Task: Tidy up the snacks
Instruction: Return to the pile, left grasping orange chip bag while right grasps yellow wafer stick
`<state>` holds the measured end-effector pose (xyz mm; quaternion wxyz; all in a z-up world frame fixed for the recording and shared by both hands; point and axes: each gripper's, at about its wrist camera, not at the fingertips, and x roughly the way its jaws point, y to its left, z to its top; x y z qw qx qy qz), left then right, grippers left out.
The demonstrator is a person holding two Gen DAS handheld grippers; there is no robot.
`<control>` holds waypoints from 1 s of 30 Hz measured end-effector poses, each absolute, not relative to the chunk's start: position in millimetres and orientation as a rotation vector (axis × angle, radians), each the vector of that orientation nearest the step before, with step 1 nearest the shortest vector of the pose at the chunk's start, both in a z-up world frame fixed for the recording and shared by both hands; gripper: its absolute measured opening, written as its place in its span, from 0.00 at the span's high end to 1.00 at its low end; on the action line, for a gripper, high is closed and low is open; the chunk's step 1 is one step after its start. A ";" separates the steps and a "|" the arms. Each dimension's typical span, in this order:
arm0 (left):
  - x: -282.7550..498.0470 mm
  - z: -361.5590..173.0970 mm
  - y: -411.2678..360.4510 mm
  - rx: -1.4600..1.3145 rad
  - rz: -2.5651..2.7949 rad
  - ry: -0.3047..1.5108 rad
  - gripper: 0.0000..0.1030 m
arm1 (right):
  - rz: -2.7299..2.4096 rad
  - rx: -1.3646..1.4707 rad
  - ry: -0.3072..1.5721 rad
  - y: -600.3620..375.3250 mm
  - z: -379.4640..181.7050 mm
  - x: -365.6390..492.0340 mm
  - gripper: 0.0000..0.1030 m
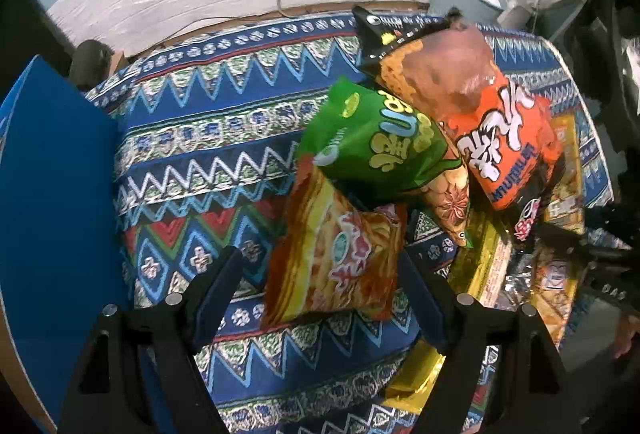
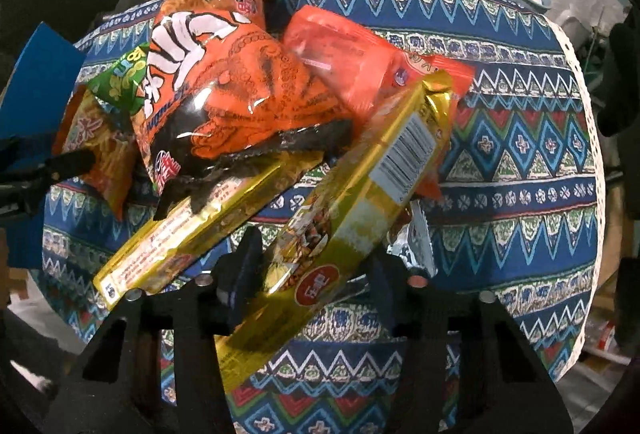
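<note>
Right gripper (image 2: 312, 290) fingers flank a gold snack pack (image 2: 348, 210), pads at its sides, though firm contact cannot be confirmed. Left gripper (image 1: 320, 274) stands released, its fingers straddling an orange-yellow snack bag (image 1: 336, 250) without pressing it. Both items lie in a snack pile on the patterned tablecloth (image 1: 208, 138), beside a green bag (image 1: 380, 146) and an orange bag (image 1: 500, 138); a blue panel (image 1: 52, 194) stands at left.

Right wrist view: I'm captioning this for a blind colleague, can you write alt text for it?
The right gripper has its jaws around the near end of a gold snack packet with a barcode. Behind it lies a heap: a second gold packet, a big orange and black bag, an orange-red packet and a green bag, all on a blue patterned tablecloth.
</note>
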<state>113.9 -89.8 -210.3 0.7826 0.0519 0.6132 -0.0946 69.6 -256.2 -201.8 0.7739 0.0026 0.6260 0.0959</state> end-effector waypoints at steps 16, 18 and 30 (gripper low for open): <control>117.4 -228.9 -119.2 0.146 -0.268 1.324 0.45 | 0.138 -0.035 1.319 -276.2 -198.9 62.1 0.56; 112.5 -226.8 -124.0 0.144 -0.280 1.311 0.52 | 0.135 -0.066 1.316 -272.8 -199.3 61.7 0.64; 84.5 -192.9 -110.1 0.171 -0.320 1.240 0.62 | 0.181 -0.014 1.290 -284.4 -173.2 56.0 0.72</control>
